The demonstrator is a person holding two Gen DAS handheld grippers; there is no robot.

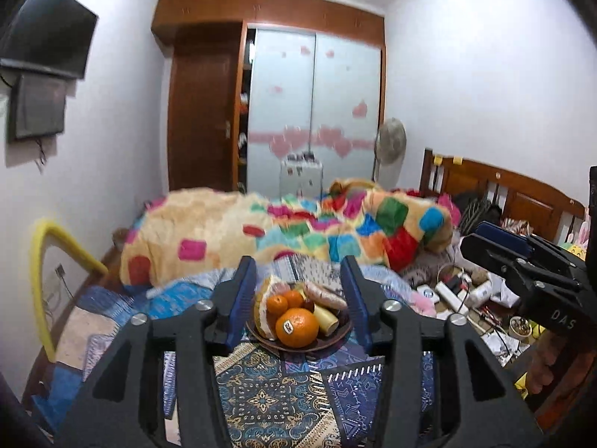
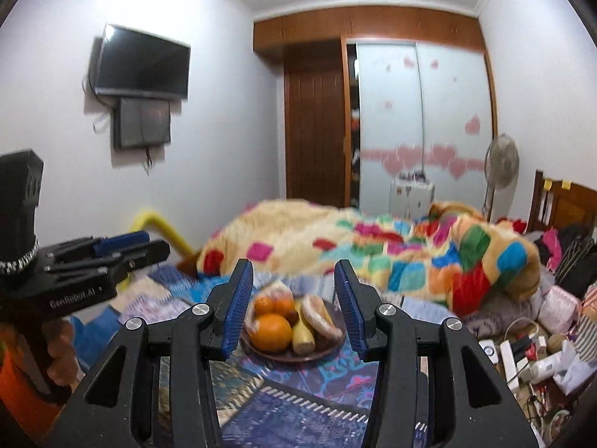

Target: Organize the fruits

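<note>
A dark brown plate sits on the patterned blue bedspread and holds several fruits: a large orange with a sticker, smaller oranges, a yellow banana piece and a pink-wrapped item. My left gripper is open, held above and short of the plate, empty. My right gripper is open and empty, also facing the plate with the large orange between its fingers in view. Each gripper shows in the other's view at the side.
A colourful patchwork blanket is heaped behind the plate. Cables, chargers and small clutter lie to the right on the bed. A wooden headboard is at right, a yellow rail at left, a wardrobe behind.
</note>
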